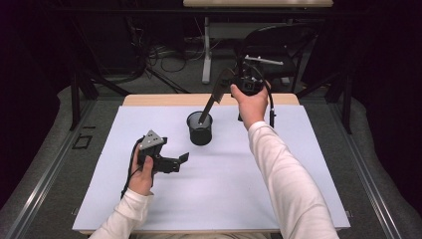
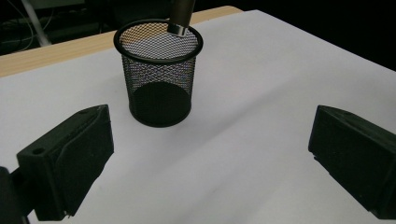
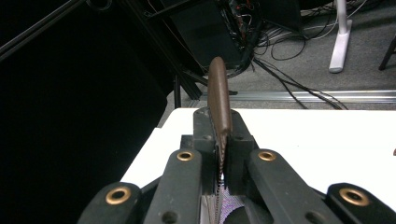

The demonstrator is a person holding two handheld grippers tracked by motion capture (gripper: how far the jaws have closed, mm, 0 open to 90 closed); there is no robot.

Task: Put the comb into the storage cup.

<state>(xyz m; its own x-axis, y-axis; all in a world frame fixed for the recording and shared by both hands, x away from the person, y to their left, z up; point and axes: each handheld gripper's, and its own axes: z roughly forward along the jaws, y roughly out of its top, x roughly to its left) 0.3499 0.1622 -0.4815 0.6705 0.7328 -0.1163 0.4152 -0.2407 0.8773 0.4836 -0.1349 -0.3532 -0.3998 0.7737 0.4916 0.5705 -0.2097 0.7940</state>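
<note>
A black mesh cup (image 1: 200, 130) stands upright on the white mat (image 1: 219, 189), a little behind its middle. My right gripper (image 1: 230, 83) hovers above and behind the cup, shut on a long dark-brown tool (image 1: 211, 102). The tool slants down to the left and its lower end dips into the cup's mouth. The right gripper view looks along the jaws (image 3: 219, 135) clamped on the thin brown tool (image 3: 218, 88). My left gripper (image 1: 180, 162) rests low on the mat left of the cup, open and with nothing in it. In the left gripper view its jaws (image 2: 205, 158) face the cup (image 2: 159, 84), with the tool's metal-tipped end (image 2: 181, 16) at the rim.
The mat covers a wooden table whose far edge (image 1: 164, 99) shows behind the cup. Beyond it are a dark chair (image 1: 283, 45), a white stand leg (image 1: 206, 55) and loose cables on the floor (image 1: 169, 59). Bare mat lies in front of and right of the cup.
</note>
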